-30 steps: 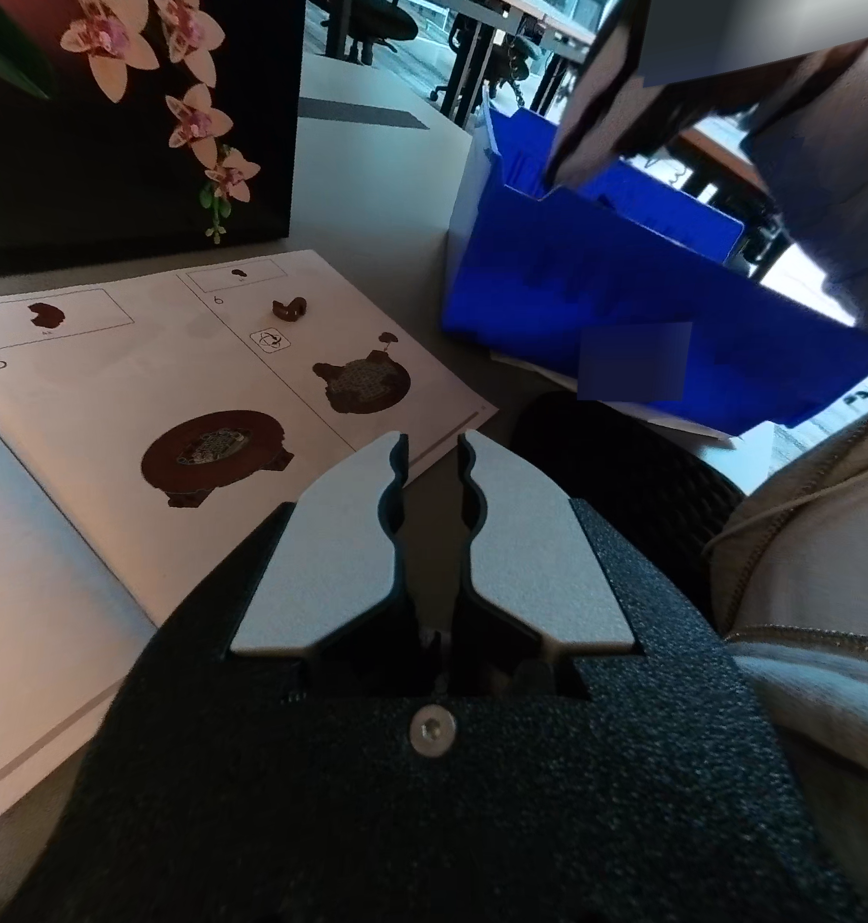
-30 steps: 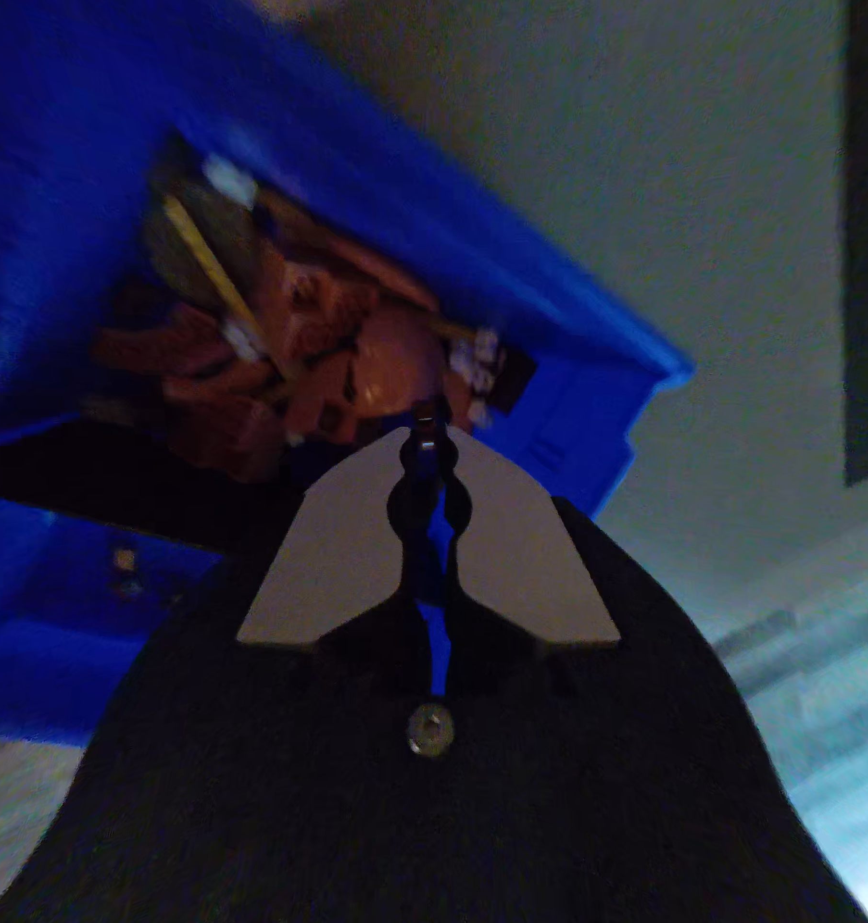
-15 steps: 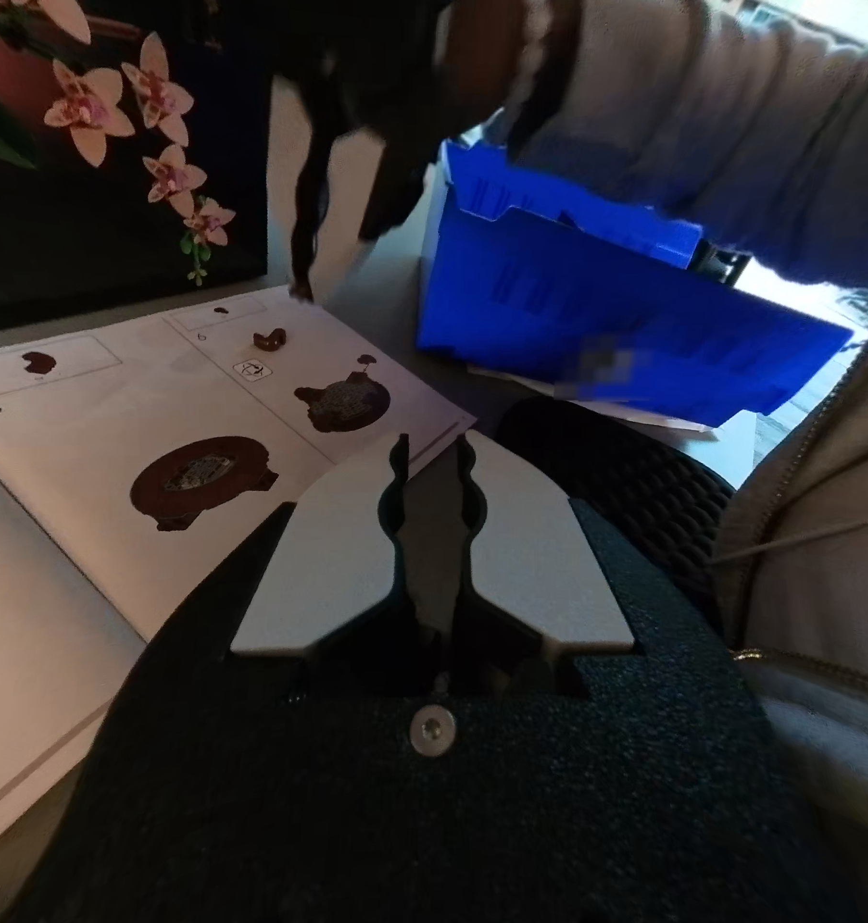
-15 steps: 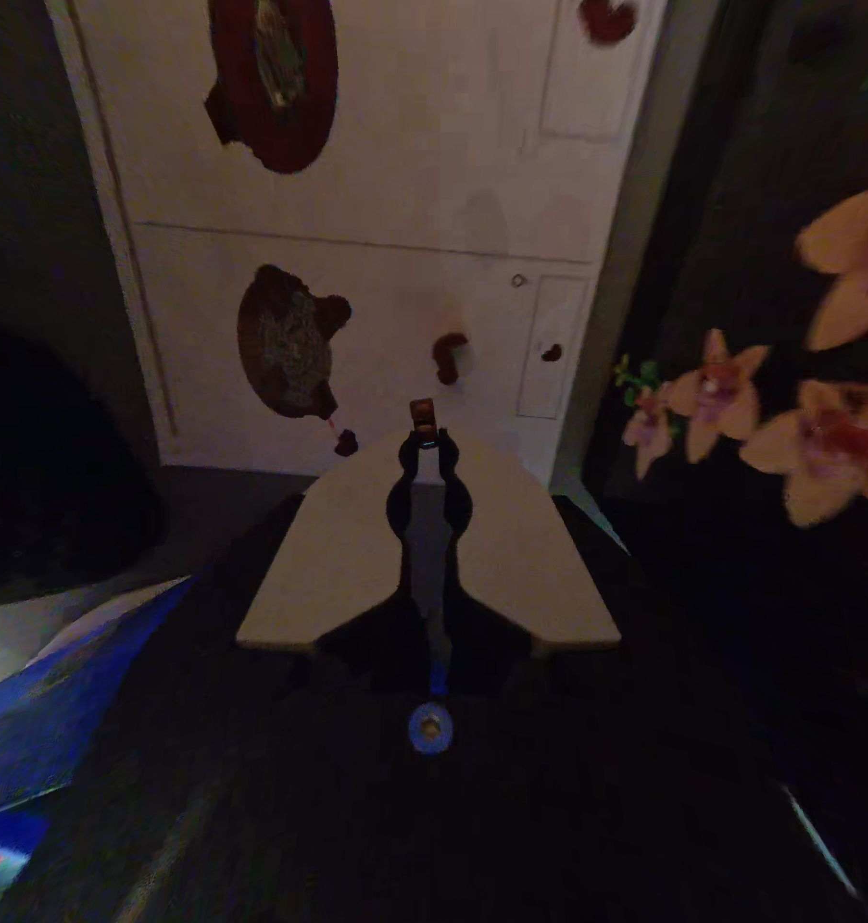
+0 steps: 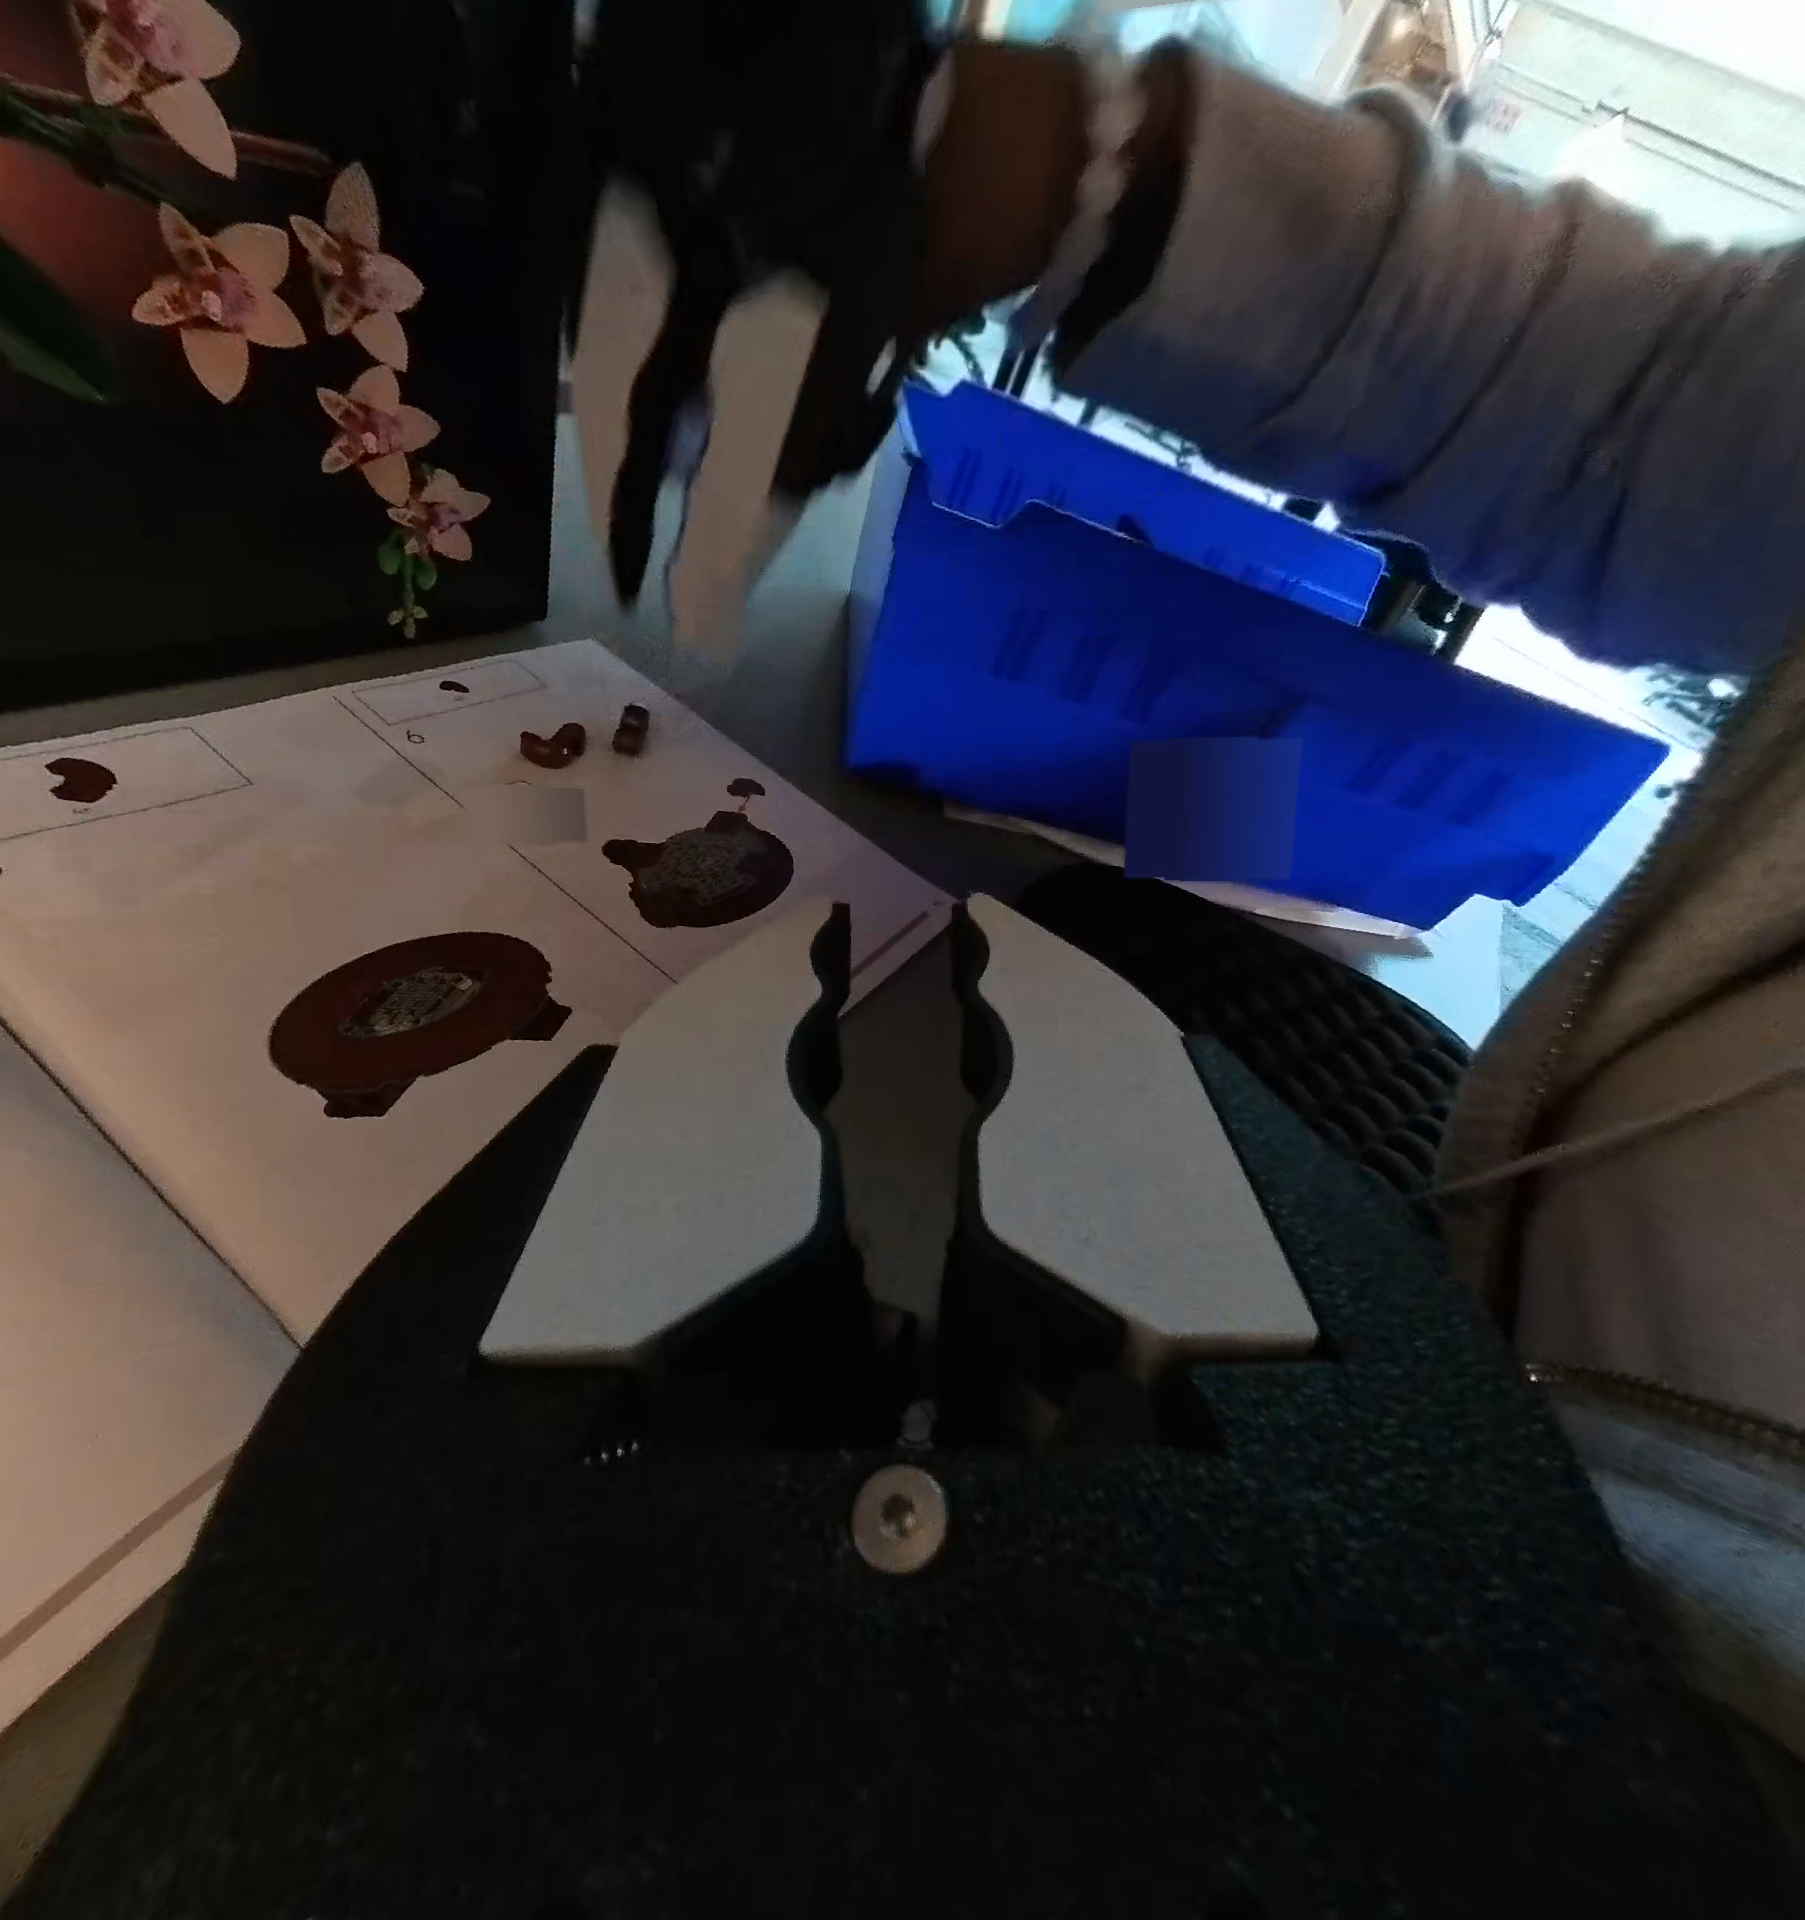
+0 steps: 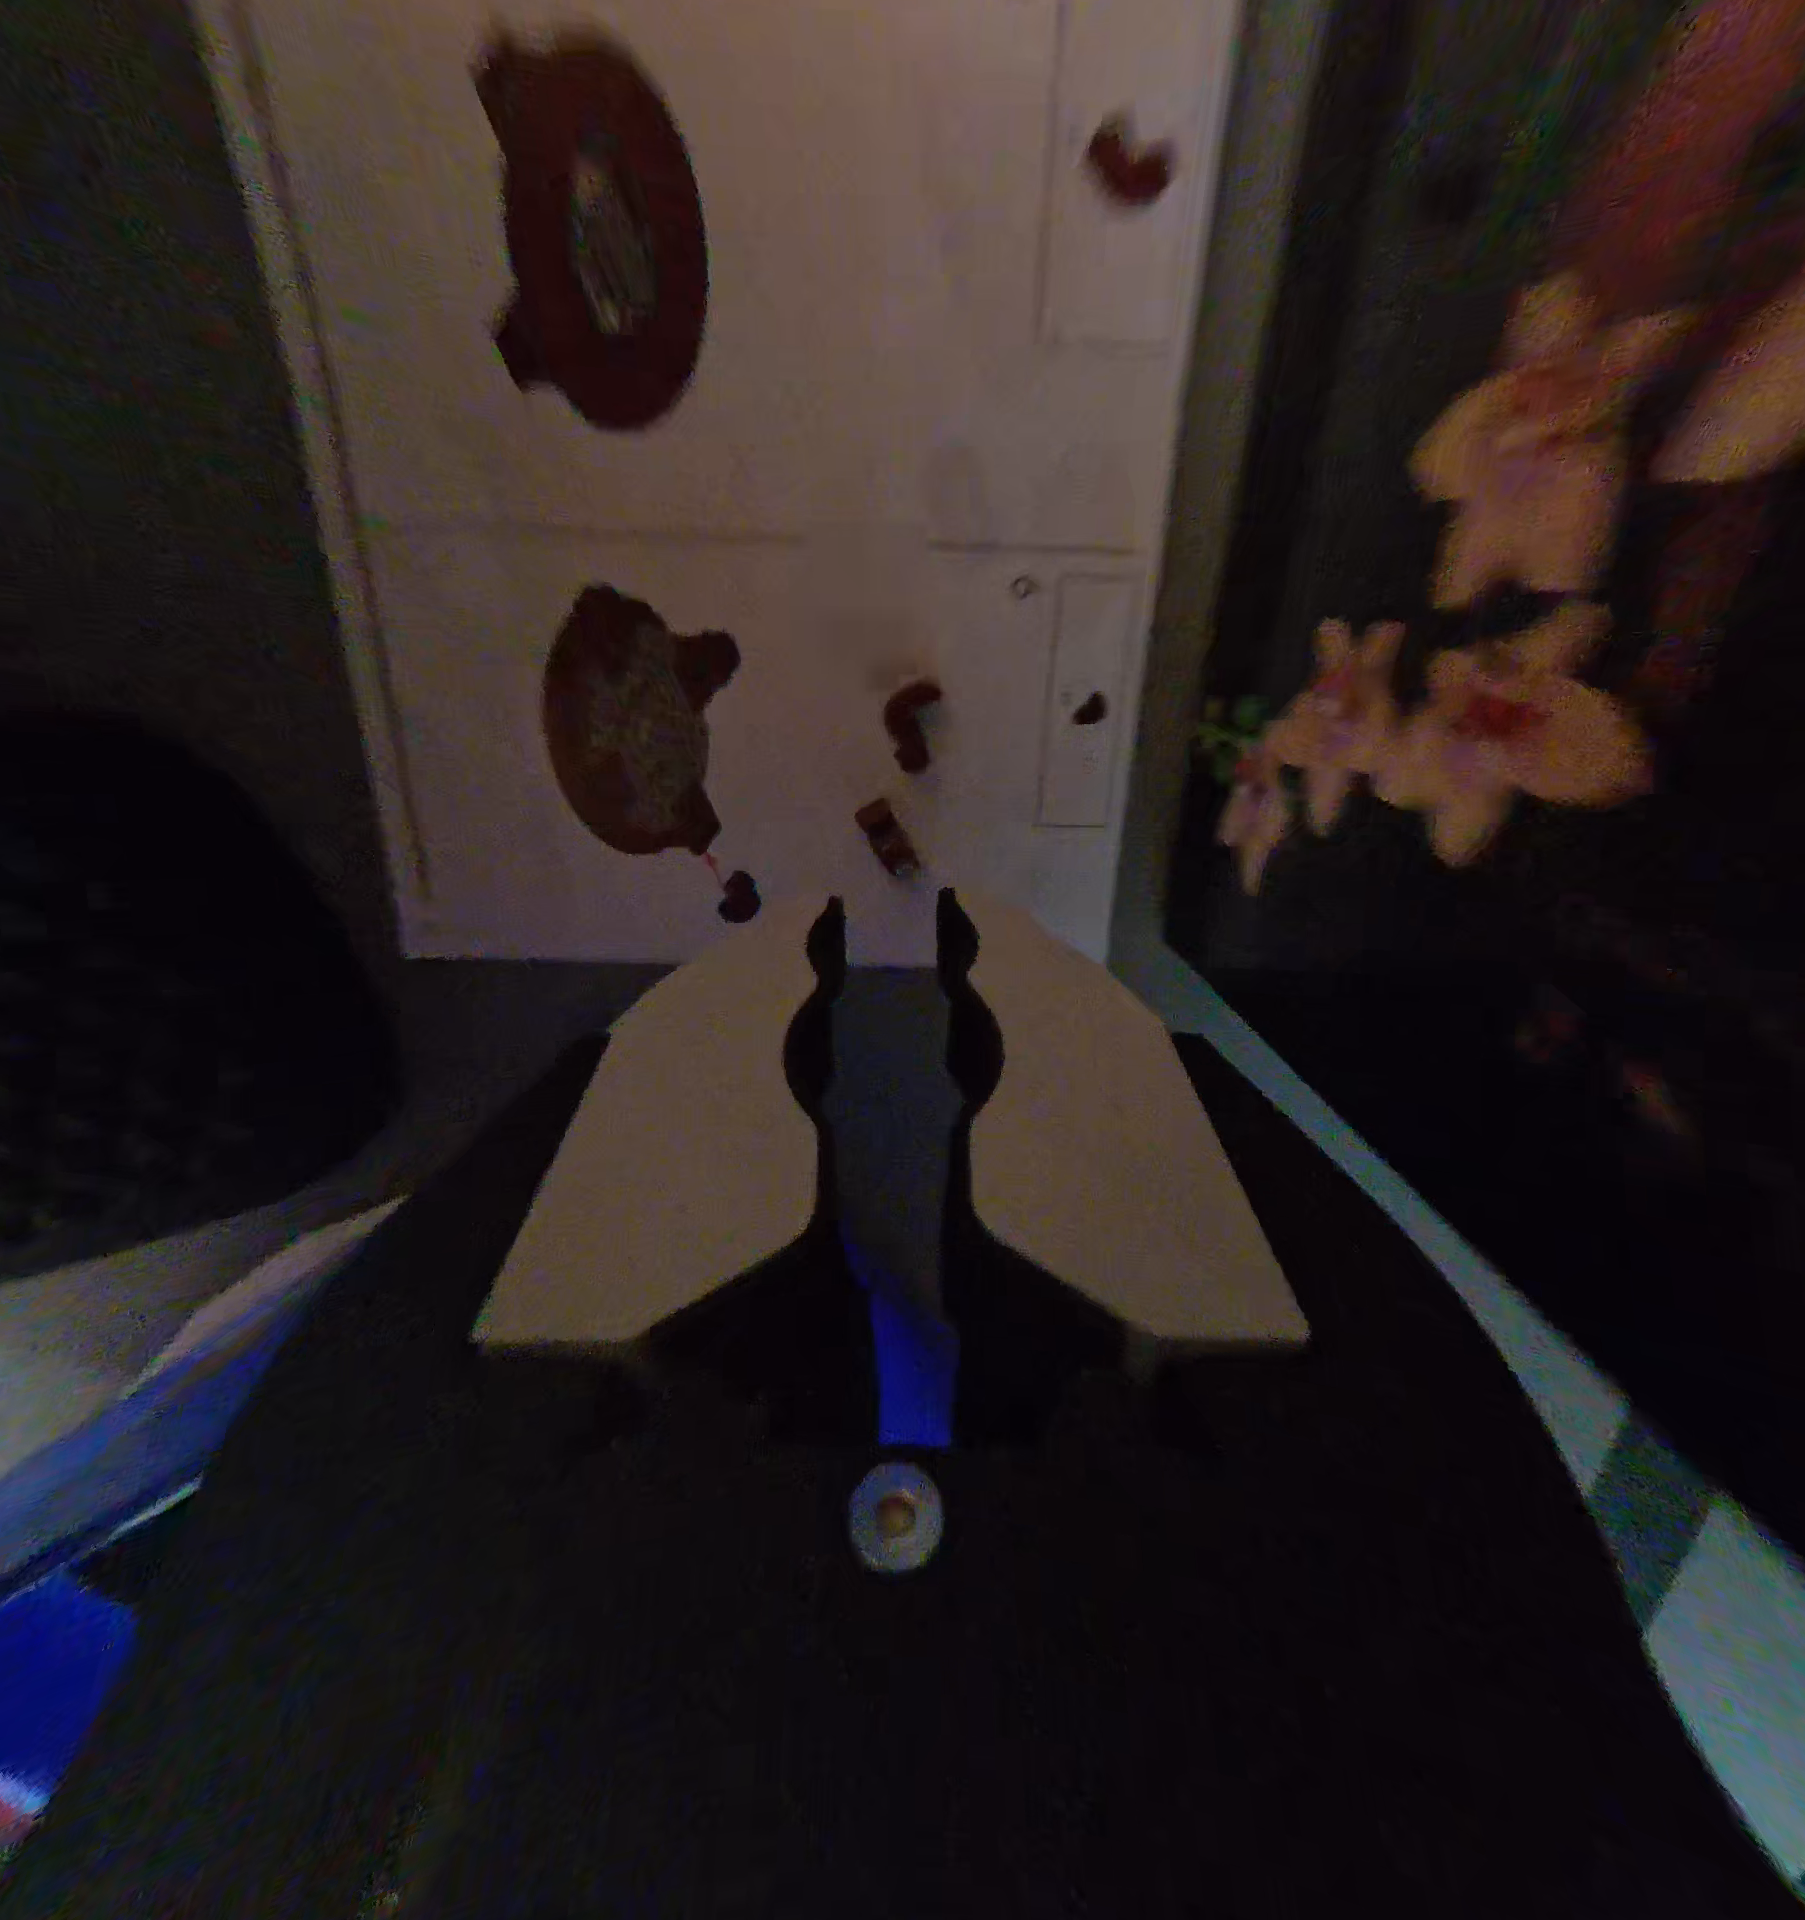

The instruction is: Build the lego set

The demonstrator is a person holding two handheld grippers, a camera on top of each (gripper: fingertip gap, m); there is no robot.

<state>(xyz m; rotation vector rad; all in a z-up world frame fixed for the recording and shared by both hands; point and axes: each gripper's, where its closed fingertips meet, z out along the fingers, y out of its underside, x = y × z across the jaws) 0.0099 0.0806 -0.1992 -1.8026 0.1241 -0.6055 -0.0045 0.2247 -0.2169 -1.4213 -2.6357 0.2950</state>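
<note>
- On the open booklet (image 6: 877, 499), we see a small brown piece (image 6: 887, 837) just ahead of the right gripper (image 6: 885, 914), jaws apart, nothing held.
- Left gripper (image 5: 898, 925) apart too, bare, over the booklet's edge.

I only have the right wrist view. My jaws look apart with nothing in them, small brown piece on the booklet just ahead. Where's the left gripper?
Observer: Left gripper sits at the instruction booklet's near corner, jaws apart, nothing between them.
Operator: How many loose pieces on that page?
Observer: Two: a curved brown piece and the small brown piece beside it.
Operator: What's right of the booklet?
Observer: A blue bin, with a grey sleeve reaching across above it.
</note>
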